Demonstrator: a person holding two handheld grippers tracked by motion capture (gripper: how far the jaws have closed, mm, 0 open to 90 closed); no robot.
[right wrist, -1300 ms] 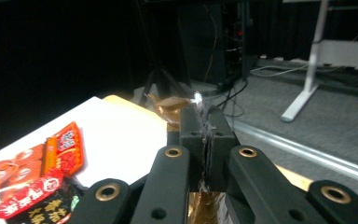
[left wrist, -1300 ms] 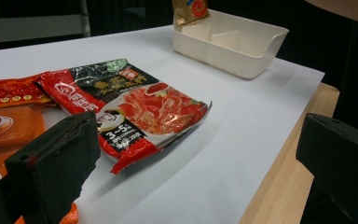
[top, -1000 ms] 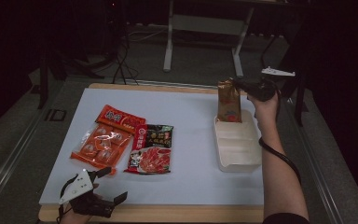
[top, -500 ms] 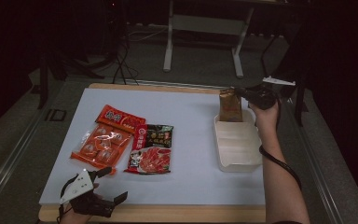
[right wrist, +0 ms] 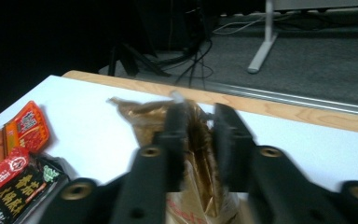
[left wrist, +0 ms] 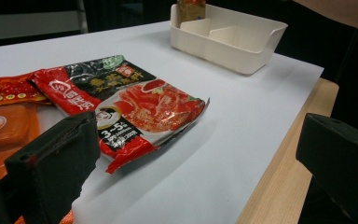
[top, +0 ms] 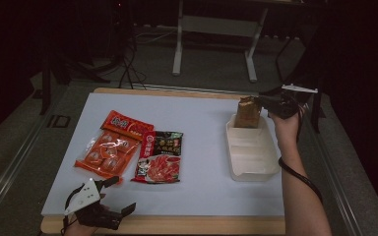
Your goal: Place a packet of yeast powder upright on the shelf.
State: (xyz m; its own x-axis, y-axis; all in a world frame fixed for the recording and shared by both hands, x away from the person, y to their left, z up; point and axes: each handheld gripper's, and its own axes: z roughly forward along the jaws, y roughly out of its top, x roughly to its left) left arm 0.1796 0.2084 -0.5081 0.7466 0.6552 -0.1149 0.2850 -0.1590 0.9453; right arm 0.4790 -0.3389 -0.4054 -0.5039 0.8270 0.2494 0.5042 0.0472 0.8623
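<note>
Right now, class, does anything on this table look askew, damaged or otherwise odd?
Only one thing: the crinkled brown foil packet stands upright in the far compartment of the cream plastic divided tray, pinched at its top by the right tongs, while the red-and-black soup-base packet and orange snack packet lie flat. Nothing looks spilled or torn.

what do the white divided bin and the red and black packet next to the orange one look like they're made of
White divided bin: looks like rigid moulded plastic, matte cream, judging by its smooth thin walls, rounded corners and built-in dividers.

Red and black packet: looks like glossy printed plastic film, possibly foil-lined. It shows crinkles, bright glints and a flat sealed edge that lifts off the table. The lining can't be confirmed.
</note>
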